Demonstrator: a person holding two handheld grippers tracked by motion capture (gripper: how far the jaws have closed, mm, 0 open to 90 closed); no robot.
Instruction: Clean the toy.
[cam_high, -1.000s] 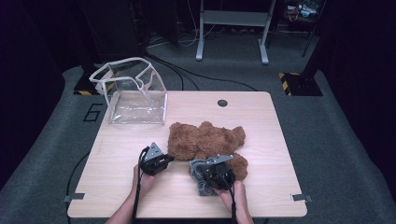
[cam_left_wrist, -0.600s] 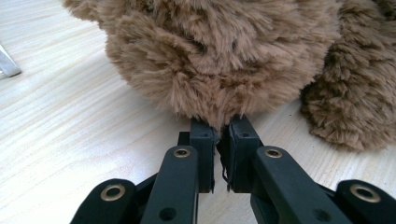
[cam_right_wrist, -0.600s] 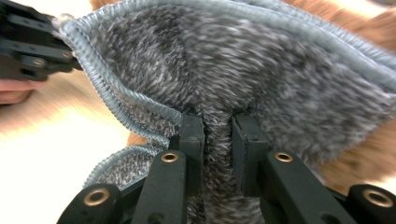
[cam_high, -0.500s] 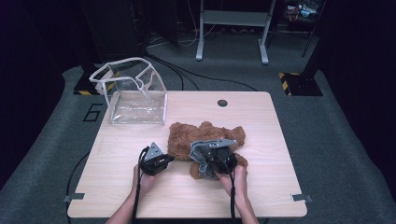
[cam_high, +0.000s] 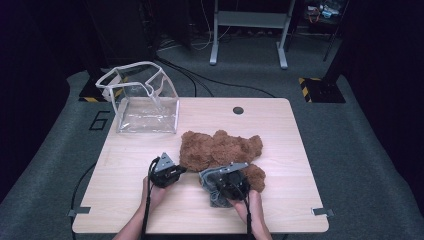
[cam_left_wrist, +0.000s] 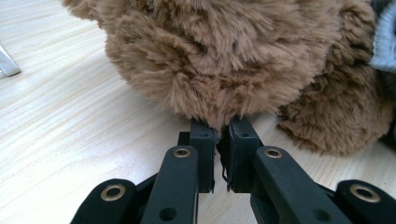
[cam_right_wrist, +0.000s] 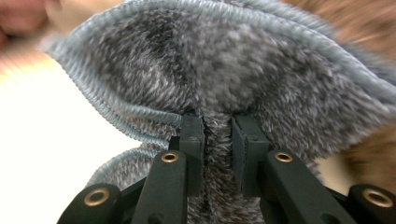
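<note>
Grip status: my left gripper is clamped on a tuft of the brown plush toy, which lies mid-table. My right gripper pinches a fold of the grey cloth at the toy's near edge.

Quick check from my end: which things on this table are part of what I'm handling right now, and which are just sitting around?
In hand:
- brown plush blanket, edge pinched in the left tongs
- grey fleece cloth, fold clamped in the right tongs

Lying about:
- clear plastic bag, open, at the table's far left corner, apart from the blanket
- table
- black grommet
</note>
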